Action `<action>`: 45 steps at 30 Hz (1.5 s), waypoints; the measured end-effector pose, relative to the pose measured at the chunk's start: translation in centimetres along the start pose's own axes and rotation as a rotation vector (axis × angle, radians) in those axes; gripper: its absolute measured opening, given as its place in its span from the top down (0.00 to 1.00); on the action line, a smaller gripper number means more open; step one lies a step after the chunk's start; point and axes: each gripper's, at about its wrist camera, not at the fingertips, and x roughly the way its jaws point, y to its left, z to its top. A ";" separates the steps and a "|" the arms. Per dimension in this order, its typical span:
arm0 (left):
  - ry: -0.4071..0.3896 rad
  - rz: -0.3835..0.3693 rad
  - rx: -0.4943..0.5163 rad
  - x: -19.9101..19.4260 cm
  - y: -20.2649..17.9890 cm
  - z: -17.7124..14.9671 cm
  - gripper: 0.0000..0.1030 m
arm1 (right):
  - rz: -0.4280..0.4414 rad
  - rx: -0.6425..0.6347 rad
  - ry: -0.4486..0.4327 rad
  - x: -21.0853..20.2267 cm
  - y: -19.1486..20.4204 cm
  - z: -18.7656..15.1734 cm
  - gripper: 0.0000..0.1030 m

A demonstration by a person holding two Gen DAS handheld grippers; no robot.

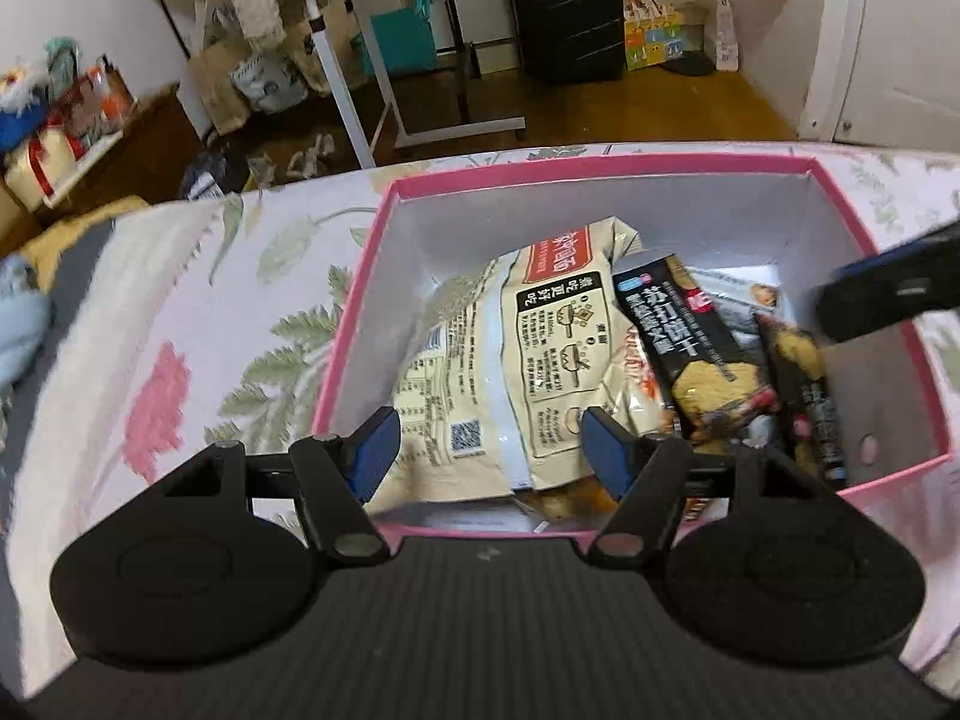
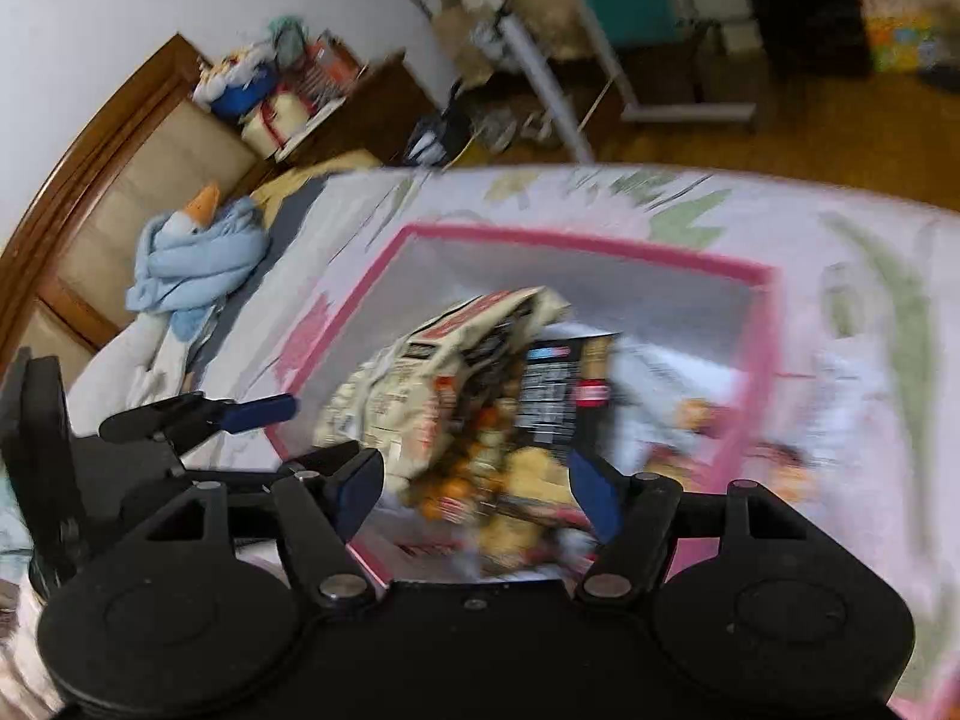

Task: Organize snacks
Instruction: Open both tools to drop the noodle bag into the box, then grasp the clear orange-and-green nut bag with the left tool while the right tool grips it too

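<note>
Both tools, left (image 1: 489,450) and right (image 2: 474,492), hang released over the pink box (image 1: 600,171). Packing seems underway; next, the cream noodle packet (image 1: 540,360) likely needs flattening.

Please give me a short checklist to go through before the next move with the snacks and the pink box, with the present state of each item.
1. Left gripper open, nothing clamped: ok; its fingers straddle the beige noodle packet without pressing on it.
2. Right gripper open and free: ok; no packet is pinched, though that view is blurred.
3. Snacks inside the pink box: ok; the beige packet and the black cracker packet lie within its walls.
4. Packets lying flat and tidy: not ok; they overlap and lean.
5. Grippers clear of each other: ok; apart in both views.
6. Snacks left outside the box: cannot tell.
</note>
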 end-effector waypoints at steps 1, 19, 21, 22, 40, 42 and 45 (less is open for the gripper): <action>-0.008 -0.003 -0.006 -0.3 -0.1 0.0 0.36 | -0.027 -0.021 -0.018 -1.3 -0.2 -0.5 0.29; -0.088 -0.299 0.087 -6.8 -12.1 1.7 0.36 | -0.389 0.085 -0.194 -16.1 -11.1 -10.2 0.29; -0.081 -0.334 0.096 -6.6 -13.8 1.6 0.36 | -0.409 0.101 -0.201 -16.3 -11.8 -11.4 0.28; -0.077 -0.352 0.099 -6.5 -14.6 1.6 0.37 | -0.417 0.110 -0.203 -16.1 -12.1 -12.0 0.28; 0.053 -0.519 0.103 1.7 -29.7 1.5 0.39 | -0.498 0.109 -0.159 -11.3 -17.7 -17.2 0.03; 0.094 -0.544 0.085 2.7 -30.4 1.5 0.39 | -0.474 0.126 -0.137 -10.7 -18.2 -17.2 0.03; 0.146 -0.618 0.059 4.5 -31.5 1.3 0.39 | -0.468 0.093 -0.147 -9.7 -18.5 -17.5 0.00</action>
